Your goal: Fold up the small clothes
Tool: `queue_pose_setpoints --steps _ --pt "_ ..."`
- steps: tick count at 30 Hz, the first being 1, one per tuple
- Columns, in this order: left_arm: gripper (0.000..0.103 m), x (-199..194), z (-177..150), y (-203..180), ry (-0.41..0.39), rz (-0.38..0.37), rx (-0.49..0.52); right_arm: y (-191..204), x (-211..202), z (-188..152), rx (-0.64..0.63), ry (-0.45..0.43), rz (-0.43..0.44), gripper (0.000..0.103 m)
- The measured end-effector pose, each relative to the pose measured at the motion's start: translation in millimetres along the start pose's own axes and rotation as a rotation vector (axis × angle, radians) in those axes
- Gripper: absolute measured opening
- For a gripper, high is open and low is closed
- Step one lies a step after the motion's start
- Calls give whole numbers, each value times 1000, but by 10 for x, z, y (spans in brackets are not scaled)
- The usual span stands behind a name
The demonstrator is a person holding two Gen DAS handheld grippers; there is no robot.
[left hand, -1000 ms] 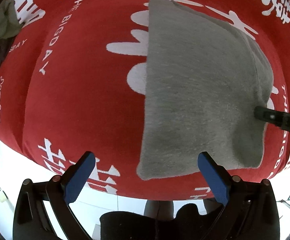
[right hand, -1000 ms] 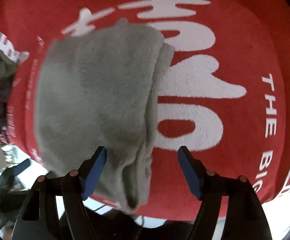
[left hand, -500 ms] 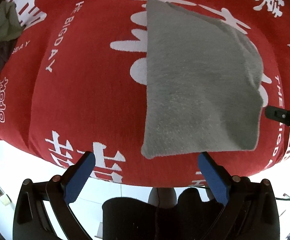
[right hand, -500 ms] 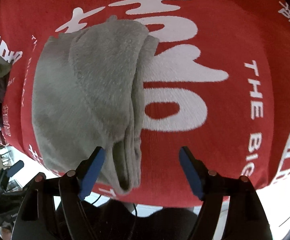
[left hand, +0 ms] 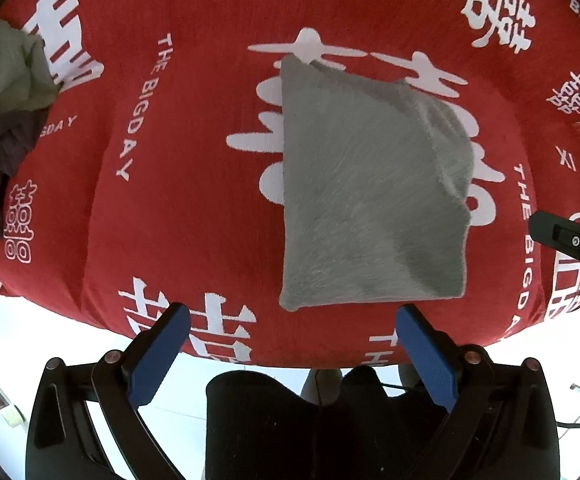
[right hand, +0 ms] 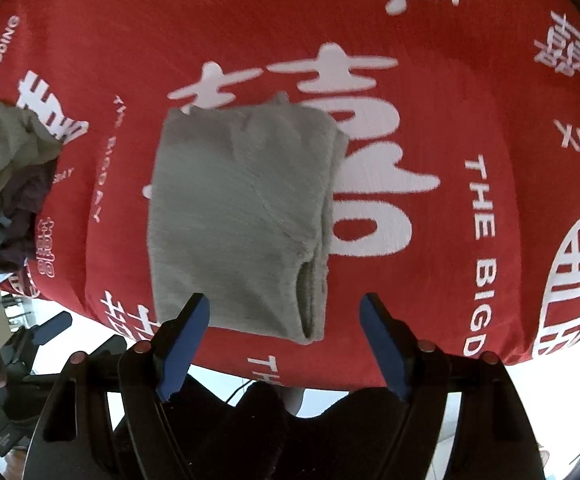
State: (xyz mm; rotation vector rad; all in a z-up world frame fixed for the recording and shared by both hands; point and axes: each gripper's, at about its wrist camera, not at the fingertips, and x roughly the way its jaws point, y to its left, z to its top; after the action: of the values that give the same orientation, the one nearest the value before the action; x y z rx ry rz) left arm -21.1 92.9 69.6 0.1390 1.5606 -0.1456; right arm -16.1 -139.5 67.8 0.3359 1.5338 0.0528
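folded grey cloth (left hand: 370,200) lies flat on the red blanket (left hand: 193,184), and both grippers hang above it with nothing in them.

the left gripper (left hand: 290,332) has its blue fingers (left hand: 157,354) wide apart, and so does the right gripper (right hand: 285,320); neither touches the cloth. in the left view the cloth sits in the middle, its bottom edge close to the blanket's near edge, with lots of bare red on the left of the frame. a pile of clothes (left hand: 1,120) sits at the far left edge. the right view shows the thick folded layers along the cloth's right side, which the left view does not. the left view alone shows a black tip of the other gripper at the right edge.
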Motion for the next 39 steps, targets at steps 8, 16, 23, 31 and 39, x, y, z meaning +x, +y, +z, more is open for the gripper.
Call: queue_pose_setpoints --steps 8,16,23,31,39 --pt "103 -174 -11 -76 -21 -4 19 181 -297 -70 -50 -92 -10 90" --pt "103 -280 -13 -85 -36 0 11 243 -380 -113 -59 -86 -60 90" --pt "103 -377 -6 -56 -59 3 -6 269 -419 -134 -36 -68 -114 90" --pt "103 -437 14 -106 -80 22 5 283 -459 -121 -16 -67 -111 90" --pt "103 -485 37 -120 -97 39 -5 321 -481 -117 -16 -76 -115 90"
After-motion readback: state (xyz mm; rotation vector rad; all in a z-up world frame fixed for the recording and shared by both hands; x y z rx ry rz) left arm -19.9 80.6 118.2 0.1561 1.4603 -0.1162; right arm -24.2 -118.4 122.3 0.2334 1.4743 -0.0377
